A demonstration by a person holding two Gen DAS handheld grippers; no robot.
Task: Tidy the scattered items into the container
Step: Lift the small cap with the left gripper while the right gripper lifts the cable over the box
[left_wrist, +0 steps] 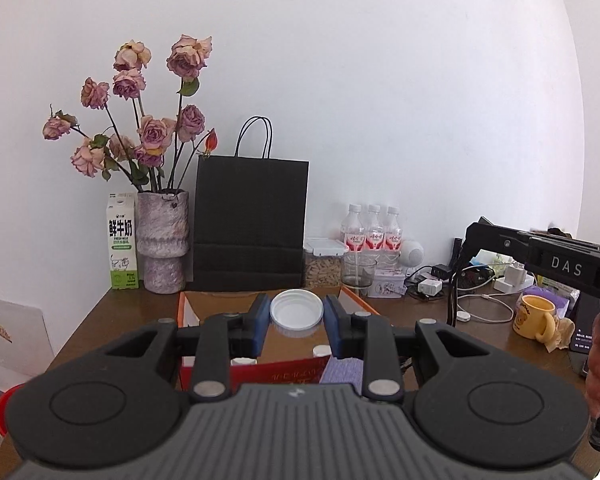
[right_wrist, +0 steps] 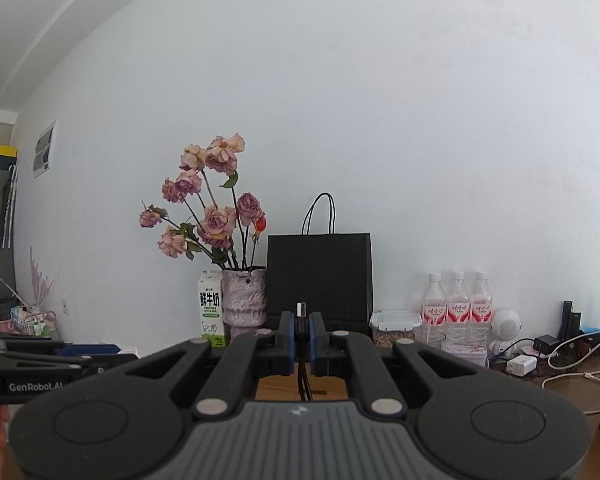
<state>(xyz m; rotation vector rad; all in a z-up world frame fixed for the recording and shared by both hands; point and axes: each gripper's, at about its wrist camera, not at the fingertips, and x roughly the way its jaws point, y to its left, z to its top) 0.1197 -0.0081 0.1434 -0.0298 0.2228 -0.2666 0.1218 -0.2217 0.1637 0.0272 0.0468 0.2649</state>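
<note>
A: Counter (left_wrist: 100, 320) carries an orange cardboard box (left_wrist: 188, 312), right?
B: Yes. Left hand-held gripper (left_wrist: 296, 316) is above it, blue pads clamped on a white jar lid (left_wrist: 296, 312).
A: Right hand-held gripper (right_wrist: 301, 334)?
B: Nearly closed, pinching a black USB cable (right_wrist: 301, 320), plug up, above the counter.

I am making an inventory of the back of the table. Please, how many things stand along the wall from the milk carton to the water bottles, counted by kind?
Milk carton: 1
Vase with dried roses: 1
Black paper bag: 1
Clear food container: 1
Water bottles: 3
Total: 7
</note>
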